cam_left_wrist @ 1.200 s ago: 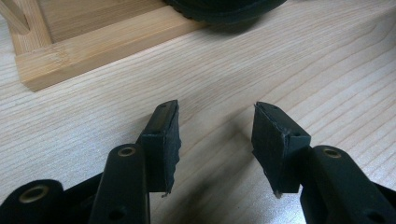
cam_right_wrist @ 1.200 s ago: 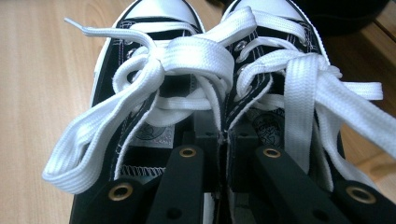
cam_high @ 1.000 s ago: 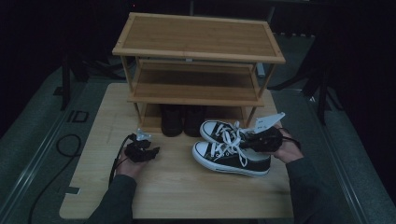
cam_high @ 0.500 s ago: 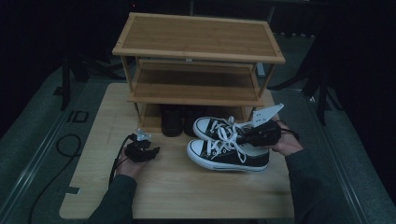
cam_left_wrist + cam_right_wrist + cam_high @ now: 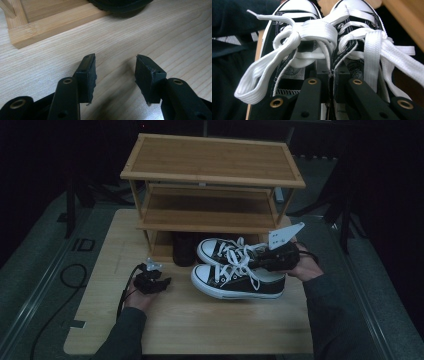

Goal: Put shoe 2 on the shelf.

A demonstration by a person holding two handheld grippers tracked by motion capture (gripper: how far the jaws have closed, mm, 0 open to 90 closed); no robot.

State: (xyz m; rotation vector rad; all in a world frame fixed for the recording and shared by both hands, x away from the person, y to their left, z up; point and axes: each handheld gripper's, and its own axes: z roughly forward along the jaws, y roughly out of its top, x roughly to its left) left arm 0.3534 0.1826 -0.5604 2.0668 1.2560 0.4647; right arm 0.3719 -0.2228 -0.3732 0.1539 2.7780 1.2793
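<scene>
A pair of black canvas sneakers (image 5: 235,272) with white laces and toe caps hangs a little above the wooden table (image 5: 200,325), in front of the shoe rack. My right gripper (image 5: 267,261) comes in from the heel side, shut on the two inner collar walls, pinching both shoes together. In the right gripper view the jaws (image 5: 331,82) press the two sneakers (image 5: 312,30) side by side, laces draped over them. My left gripper (image 5: 161,283) rests low on the table left of the shoes, open with nothing between its fingers (image 5: 115,72).
A three-tier bamboo shoe rack (image 5: 210,170) stands at the table's back. Dark shoes (image 5: 184,249) sit on its bottom shelf, just behind the lifted pair. The rack's bottom rail (image 5: 50,25) lies ahead of the left gripper. A cable (image 5: 75,270) loops off the table's left side.
The right gripper has lifted the pair of sneakers off the table and carried it slightly left, toward the rack. The left gripper has stayed put.
</scene>
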